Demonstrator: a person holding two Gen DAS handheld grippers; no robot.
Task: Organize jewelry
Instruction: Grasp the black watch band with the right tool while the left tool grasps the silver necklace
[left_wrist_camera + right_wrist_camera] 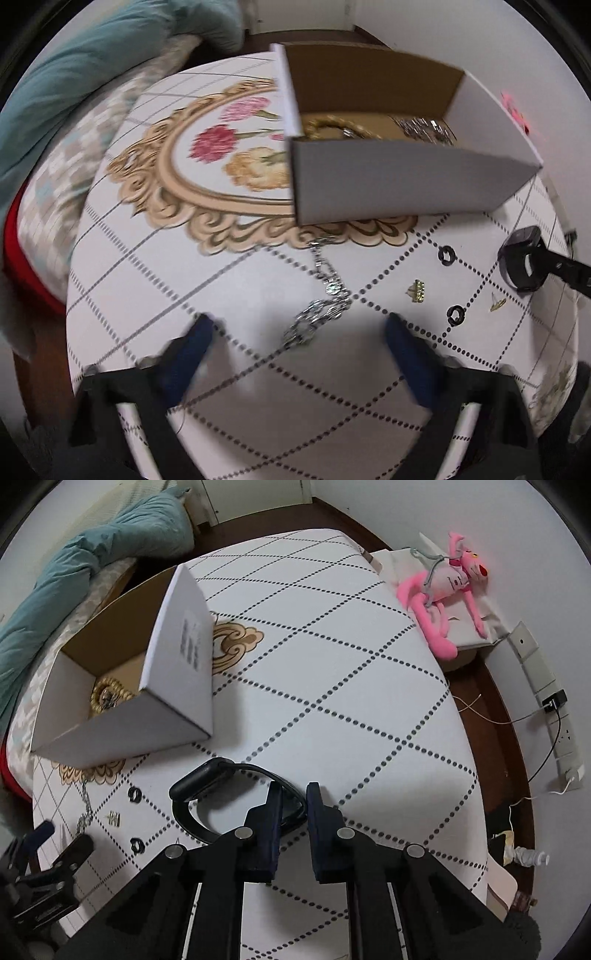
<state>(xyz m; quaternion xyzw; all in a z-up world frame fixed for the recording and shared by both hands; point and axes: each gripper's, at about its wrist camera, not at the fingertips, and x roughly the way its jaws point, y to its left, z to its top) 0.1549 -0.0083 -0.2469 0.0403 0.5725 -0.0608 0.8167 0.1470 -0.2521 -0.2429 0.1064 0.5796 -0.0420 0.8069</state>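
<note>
An open white cardboard box (402, 181) stands on the patterned table and holds gold beads (332, 127) and silver pieces; it also shows in the right wrist view (122, 723). A silver chain necklace (321, 299) lies in front of it, between the fingers of my open left gripper (299, 325). Two black rings (446, 254) (455, 314) and two gold pieces (417, 290) (496, 303) lie to the right. My right gripper (293, 805) is shut on the strap of a black smartwatch (207, 779), held just above the table.
A teal blanket (92, 557) and a patterned cushion (66, 177) lie left of the table. A pink plush toy (443, 587) sits on a side surface at the right. A power strip (554, 709) with cables hangs on the wall.
</note>
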